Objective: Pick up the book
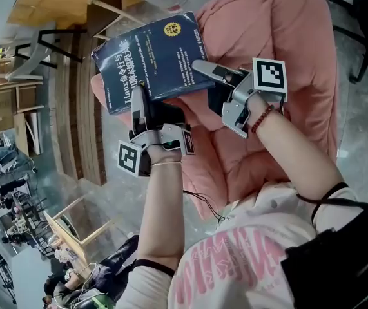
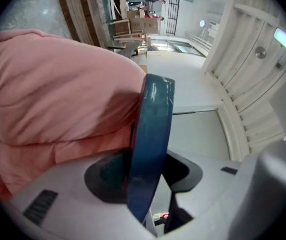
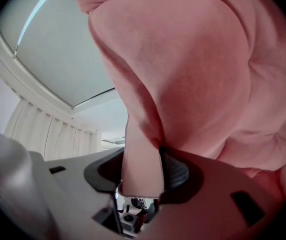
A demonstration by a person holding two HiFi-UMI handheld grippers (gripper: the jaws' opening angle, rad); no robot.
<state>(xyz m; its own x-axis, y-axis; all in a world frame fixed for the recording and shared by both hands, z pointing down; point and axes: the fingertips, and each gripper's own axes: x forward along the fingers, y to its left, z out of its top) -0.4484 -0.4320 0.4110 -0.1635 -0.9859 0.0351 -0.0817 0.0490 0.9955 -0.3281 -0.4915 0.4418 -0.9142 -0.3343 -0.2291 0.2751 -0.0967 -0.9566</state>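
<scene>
**Blue book clamped by both grippers over a pink quilt**

The book (image 1: 150,60) is seen in the head view with its dark blue cover turned toward the camera, white print running along it and a round yellow seal near one corner; it is held in front of a bunched pink quilt (image 1: 280,37), and whether it still rests on the quilt cannot be told.

The left gripper (image 1: 138,95) is set on the book's lower edge; in the left gripper view the blue edge (image 2: 153,134) stands upright between the two dark pads, which are pressed against it from both sides, so the book is pinched there; the quilt fills that view to the left of the book, and a pale room lies to the right.

The right gripper (image 1: 200,69) is placed at the book's right corner, one jaw laid flat across the cover; in the right gripper view a pale, pink-tinted slab with a square lower end, read as the book's page block (image 3: 141,159), is gripped between the pads, with the quilt bulging just above and to the right.

A marker cube (image 1: 269,74) is carried on the right gripper and another (image 1: 131,156) on the left; a red bracelet (image 1: 261,118) is worn on the right wrist; wooden furniture (image 1: 80,217) is seen on the floor to the left.
</scene>
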